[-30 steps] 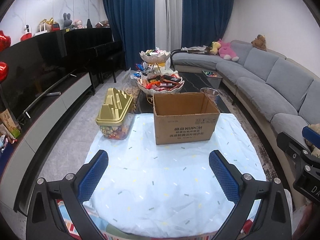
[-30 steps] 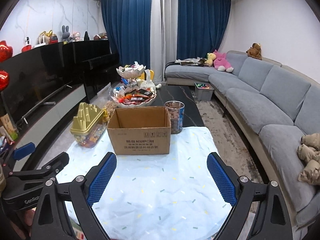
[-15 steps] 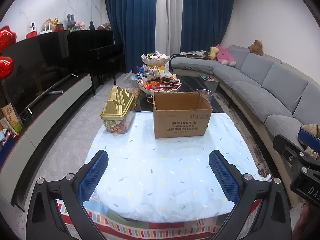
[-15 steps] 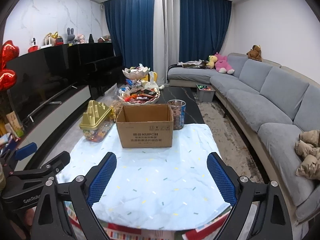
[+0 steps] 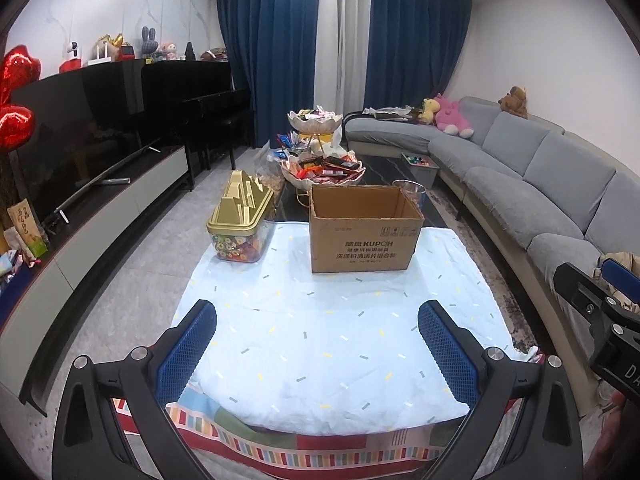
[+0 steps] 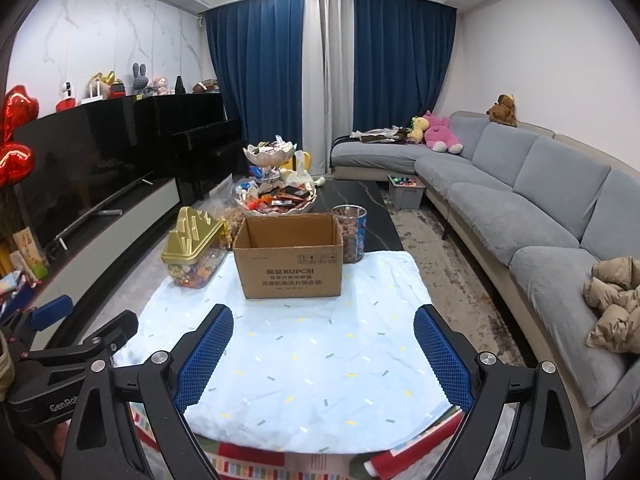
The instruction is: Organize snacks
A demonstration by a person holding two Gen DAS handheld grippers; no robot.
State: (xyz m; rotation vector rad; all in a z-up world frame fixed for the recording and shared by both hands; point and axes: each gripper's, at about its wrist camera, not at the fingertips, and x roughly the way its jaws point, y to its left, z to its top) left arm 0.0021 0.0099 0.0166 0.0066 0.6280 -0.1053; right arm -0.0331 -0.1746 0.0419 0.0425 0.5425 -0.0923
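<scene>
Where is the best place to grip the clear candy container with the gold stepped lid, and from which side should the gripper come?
Probably grip the clear candy container with the gold stepped lid low, across its narrower width on the clear plastic walls, coming from the near side. The lid's steps are sloped and likely slippery; the walls look flatter. The open left gripper is on that side; the brown cardboard box stands beside it.

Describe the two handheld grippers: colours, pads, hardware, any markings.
Both match. The left gripper has a black plastic frame with triangular cut-outs, silver screws, and two fingers faced with blue diamond-textured pads. The right gripper has the same black frame, silver screws and blue pads. In the right wrist view, the left gripper's side bears white lettering starting "GenRo". No cables or sleeves are clearly visible.
</scene>
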